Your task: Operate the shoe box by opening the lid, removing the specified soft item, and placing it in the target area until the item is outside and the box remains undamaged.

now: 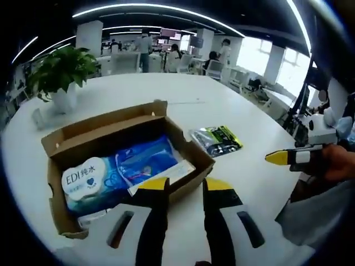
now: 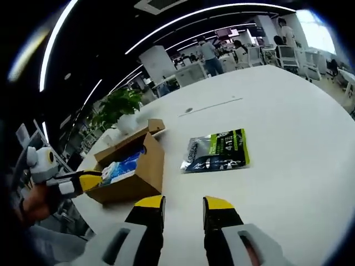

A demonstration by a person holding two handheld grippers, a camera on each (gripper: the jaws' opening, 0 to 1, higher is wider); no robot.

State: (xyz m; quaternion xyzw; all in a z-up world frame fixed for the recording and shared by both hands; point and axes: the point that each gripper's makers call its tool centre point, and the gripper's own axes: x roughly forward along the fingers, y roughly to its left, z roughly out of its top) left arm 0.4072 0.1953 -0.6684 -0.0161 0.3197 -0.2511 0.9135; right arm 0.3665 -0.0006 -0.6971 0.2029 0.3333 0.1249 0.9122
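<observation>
- Cardboard shoe box (image 1: 119,160) sits on the white surface (image 1: 222,105) with its lid already folded back, so the opening step looks done.
- Inside lie a blue soft pack (image 1: 145,159) and a wipes pack (image 1: 86,180); which one is the specified item I cannot tell.
- A green-and-black packet (image 2: 217,151) lies flat on the surface, well apart from the box.
- Left gripper (image 1: 186,185) hovers just beside the box's near wall, jaws parted and empty.
- Right gripper (image 2: 183,204) hangs over bare surface, jaws likewise apart, holding nothing.
- Removal and placement remain.
</observation>
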